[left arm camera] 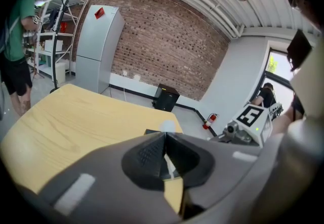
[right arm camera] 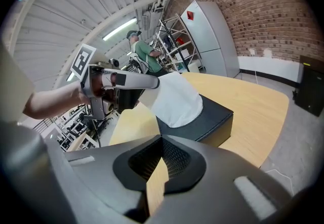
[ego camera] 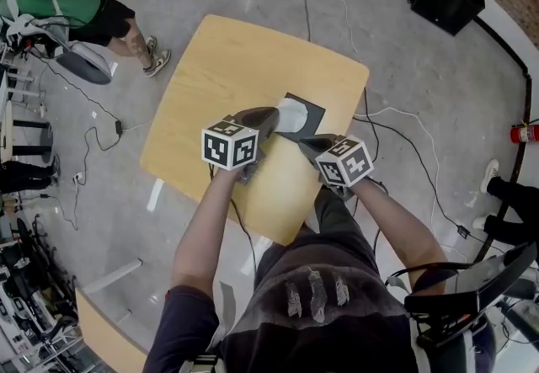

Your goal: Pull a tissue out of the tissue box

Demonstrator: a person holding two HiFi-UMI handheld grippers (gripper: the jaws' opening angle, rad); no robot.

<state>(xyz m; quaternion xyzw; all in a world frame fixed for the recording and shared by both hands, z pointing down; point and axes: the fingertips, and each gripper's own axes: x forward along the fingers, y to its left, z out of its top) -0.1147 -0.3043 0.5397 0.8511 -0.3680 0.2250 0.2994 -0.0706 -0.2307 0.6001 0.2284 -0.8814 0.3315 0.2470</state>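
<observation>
worktop (ego camera: 227, 68): pale wood-grain top, smooth, satin, low glare; tissue box (right arm camera: 215, 117): black, matt, leather-look skin, stitched seam along the top edge; tissue (right arm camera: 174, 99): white soft paper, matt, lightly creased; left tool (left arm camera: 165, 134) and right tool (right arm camera: 162, 138): grey matt plastic shells on both, black pads (right arm camera: 174, 160) with a fine ribbed, rubbery-looking face; marker cube (ego camera: 229, 145): flat black-and-white print, no shine; floor (ego camera: 404, 68): grey, smooth, concrete-like, faint sheen; wall (left arm camera: 162, 41): rough bare brick.
</observation>
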